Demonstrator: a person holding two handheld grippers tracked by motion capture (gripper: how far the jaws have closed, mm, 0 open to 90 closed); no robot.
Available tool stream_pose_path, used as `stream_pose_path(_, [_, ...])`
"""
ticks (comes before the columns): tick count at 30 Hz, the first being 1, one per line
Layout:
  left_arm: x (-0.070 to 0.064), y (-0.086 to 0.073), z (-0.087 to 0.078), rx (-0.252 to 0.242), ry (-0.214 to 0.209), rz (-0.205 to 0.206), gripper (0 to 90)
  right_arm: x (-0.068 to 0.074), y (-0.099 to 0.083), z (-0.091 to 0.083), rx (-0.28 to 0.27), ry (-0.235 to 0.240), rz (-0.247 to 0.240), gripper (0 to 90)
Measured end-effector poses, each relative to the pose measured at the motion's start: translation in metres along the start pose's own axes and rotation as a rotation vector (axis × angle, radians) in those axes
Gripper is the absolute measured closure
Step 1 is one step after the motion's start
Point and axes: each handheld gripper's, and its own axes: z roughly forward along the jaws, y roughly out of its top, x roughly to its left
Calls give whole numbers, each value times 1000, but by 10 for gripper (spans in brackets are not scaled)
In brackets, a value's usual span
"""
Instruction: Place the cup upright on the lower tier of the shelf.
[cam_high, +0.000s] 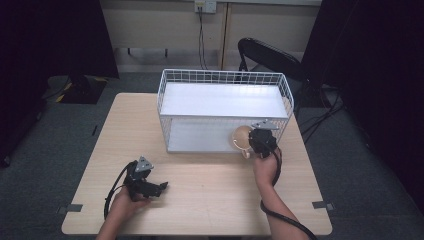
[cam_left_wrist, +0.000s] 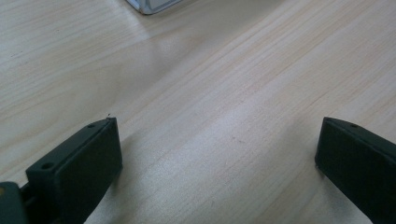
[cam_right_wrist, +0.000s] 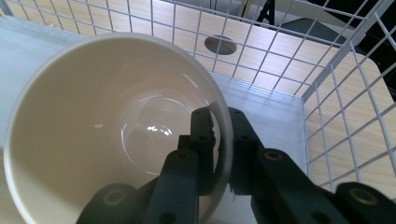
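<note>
While my right gripper is pinching the wall of the cream-coloured, glossy ceramic cup, I am carrying it into the lower level of the white wire rack standing on the pale wooden table. One jaw is sitting inside the cup and the other outside, clamped tight on its wall just below the rim, so the cup is tilting with its mouth facing me in the right gripper view. In the high view the cup is showing at the front right corner of the rack, just at the edge of the white bottom shelf. I am judging this as the placing step: the cup is at the rack but I cannot tell whether it is resting on the shelf. Next I am expecting to level it, lower it onto the shelf clear of the wire side wall, then release. The cup is looking empty and clean inside, with small highlights at its base. My left gripper is idling spread wide over bare table near me, holding nothing.
</note>
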Motion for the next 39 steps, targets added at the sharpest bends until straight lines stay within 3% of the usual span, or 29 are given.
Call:
stream_pose_path(9, [0,0,0,0,0,0,1,-3,3,-2,-45,3,37,810])
stream_pose_path(15, [0,0,0,0,0,0,0,-5,6,-7,-73,-5,58,627])
stream_pose_path(22, [0,0,0,0,0,0,0,-5,10,-15,-82,49,71,474])
stream_pose_path(27, [0,0,0,0,0,0,0,-4,10,-22,-74,121,84,343])
stream_pose_path(28, [0,0,0,0,0,0,0,-4,9,-22,-54,139,89,278])
stream_pose_path(39, [0,0,0,0,0,0,0,-7,-4,-29,-25,182,125,193])
